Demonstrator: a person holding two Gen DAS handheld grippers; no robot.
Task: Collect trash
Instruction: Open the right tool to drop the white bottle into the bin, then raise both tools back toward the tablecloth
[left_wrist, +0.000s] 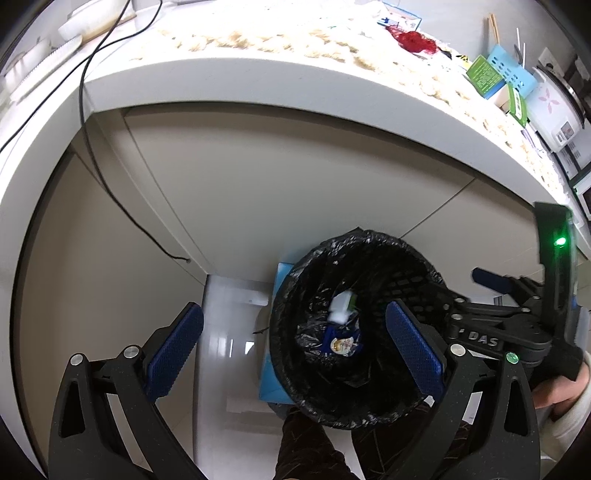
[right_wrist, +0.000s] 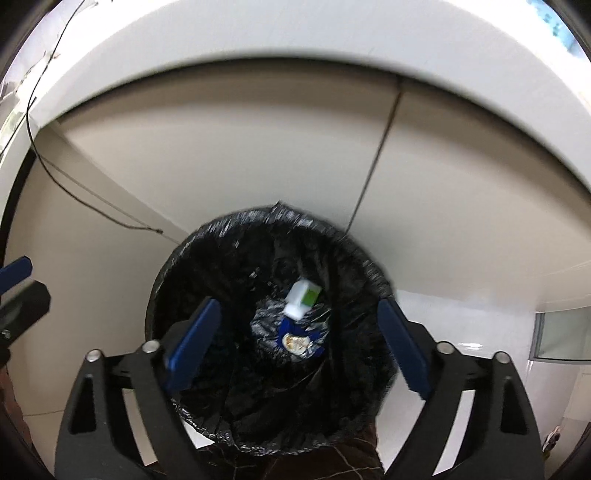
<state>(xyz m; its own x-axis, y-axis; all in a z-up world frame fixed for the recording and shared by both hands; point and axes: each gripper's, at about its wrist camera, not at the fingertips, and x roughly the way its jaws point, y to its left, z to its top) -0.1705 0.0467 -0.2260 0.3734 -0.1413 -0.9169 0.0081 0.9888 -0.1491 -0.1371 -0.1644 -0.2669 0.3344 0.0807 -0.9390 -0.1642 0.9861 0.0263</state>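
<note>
Drop step, judged near its end: both claws hang over the bin with nothing between the pads.

Left claw: spread wide, empty. Left pad sits out over the pale floor, right pad over the bin's mouth. You hold it tilted steeply down, looking into the liner from the near side, with the counter edge arching across the far part of the view.

Bin, black liner, stands on the floor against the cabinet front below the counter. Inside, at the bottom: a white-and-green carton, and just near of it a blue wrapper with a round printed label. Both lie clear of the rim.

Right claw: also spread wide, empty, centred squarely over the bin opening and pointing almost straight down. Its frame is motion-blurred.

To finish well, lift straight up before swinging away so no pad snags the loose liner at the rim. More trash is on the counter's far right: a red net and a green box among the clutter. Send one claw at a time; the two bodies sit close together here.
</note>
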